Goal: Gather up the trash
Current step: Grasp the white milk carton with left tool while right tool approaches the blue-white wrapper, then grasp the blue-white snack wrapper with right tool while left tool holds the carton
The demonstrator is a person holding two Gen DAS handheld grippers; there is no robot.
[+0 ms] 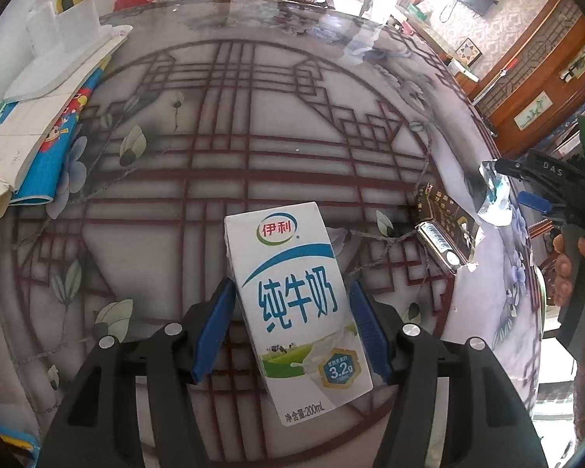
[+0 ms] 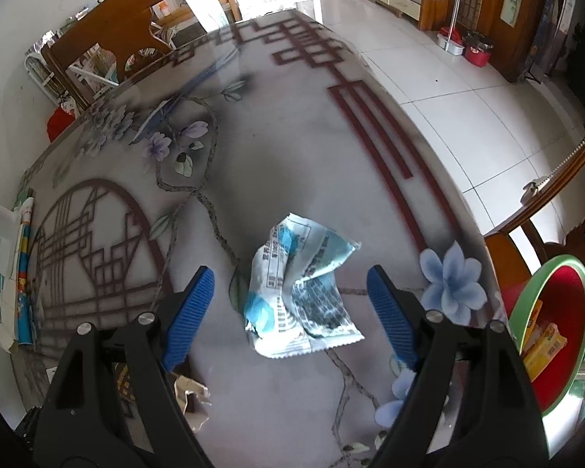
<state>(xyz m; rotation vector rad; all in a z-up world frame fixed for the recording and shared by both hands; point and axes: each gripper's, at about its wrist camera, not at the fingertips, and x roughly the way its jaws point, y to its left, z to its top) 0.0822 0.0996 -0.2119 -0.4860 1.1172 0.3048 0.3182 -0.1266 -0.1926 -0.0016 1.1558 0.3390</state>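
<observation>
The left claw points steeply down at the patterned table, its blue pads standing on either side of a small white milk carton. The carton fills the lower middle of the left view, tilted, its printed face up. The left pad sits right against the carton's edge; the right pad is hard against the other side, though whether both truly press I cannot tell. So the jaws stand about half spread, with the carton between them.

The right claw is spread wide and pinches nothing. A crumpled blue-and-white wrapper lies on the table in the lower middle of that view, between the two blue pads but clear of both. In the left view the same claw comes in at the right edge, with a hand on its grip and the wrapper just in front of its tips.

At the lower left of the right view, torn brown packaging peeks out from under the claw's black arm, mostly hidden. In the left view a dark box with a shiny strip lies right of the carton; its print is too small to read. A green bowl with a red inside, holding yellow packets, is cut off at the right edge. Papers and a blue printed booklet sit at the left edge of the left view.
</observation>
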